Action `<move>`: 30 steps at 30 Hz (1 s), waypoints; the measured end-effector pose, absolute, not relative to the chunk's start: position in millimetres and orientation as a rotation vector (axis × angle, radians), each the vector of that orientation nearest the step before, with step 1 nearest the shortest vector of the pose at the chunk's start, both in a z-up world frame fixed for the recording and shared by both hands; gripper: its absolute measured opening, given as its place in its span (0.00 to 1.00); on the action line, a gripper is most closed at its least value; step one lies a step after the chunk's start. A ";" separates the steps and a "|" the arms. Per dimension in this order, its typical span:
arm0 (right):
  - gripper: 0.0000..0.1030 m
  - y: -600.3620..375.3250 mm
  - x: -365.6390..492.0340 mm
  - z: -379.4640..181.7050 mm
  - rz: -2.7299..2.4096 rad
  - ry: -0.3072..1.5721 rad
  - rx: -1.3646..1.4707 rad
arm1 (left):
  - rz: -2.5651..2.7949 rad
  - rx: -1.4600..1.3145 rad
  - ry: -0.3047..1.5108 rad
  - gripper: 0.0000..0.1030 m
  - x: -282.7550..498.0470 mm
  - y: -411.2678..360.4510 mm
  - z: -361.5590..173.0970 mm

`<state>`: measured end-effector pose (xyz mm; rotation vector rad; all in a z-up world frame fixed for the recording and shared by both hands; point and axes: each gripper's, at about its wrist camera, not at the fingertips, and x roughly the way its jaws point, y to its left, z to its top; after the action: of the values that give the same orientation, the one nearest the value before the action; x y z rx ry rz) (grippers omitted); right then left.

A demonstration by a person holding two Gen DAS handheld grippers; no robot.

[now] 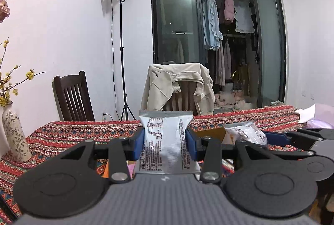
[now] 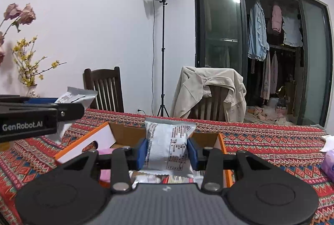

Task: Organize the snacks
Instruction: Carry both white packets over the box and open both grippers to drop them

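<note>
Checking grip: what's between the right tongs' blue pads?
A silver snack packet, pinched upright between the right tongs over the orange box; right wrist view.

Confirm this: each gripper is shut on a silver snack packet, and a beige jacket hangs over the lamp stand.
Wrong in one respect: the beige jacket hangs over a chair back, not the lamp stand, as the right wrist view shows. Each gripper does hold a silver snack packet.

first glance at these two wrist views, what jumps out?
Each gripper is shut on a silver snack packet: the left gripper on the left packet, the right gripper on the right packet, held above an open orange box. Behind them runs a red patterned tablecloth, with a beige jacket draped over a chair.
</note>
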<state>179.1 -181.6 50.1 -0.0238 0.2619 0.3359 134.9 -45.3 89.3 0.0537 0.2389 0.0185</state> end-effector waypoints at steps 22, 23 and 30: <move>0.39 -180.6 255.1 15.4 0.317 0.343 0.017 | 0.078 0.042 0.313 0.42 216.6 -22.4 44.6; 0.39 -180.8 255.4 14.6 0.317 0.345 0.016 | 0.075 0.041 0.320 0.42 217.7 -22.1 42.2; 0.61 -183.6 251.7 13.5 0.317 0.345 0.026 | 0.058 0.014 0.308 0.81 213.9 -13.2 35.2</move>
<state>251.7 -183.6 13.5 0.0259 0.3454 0.3174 213.9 -13.2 35.2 0.0145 0.3081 0.0576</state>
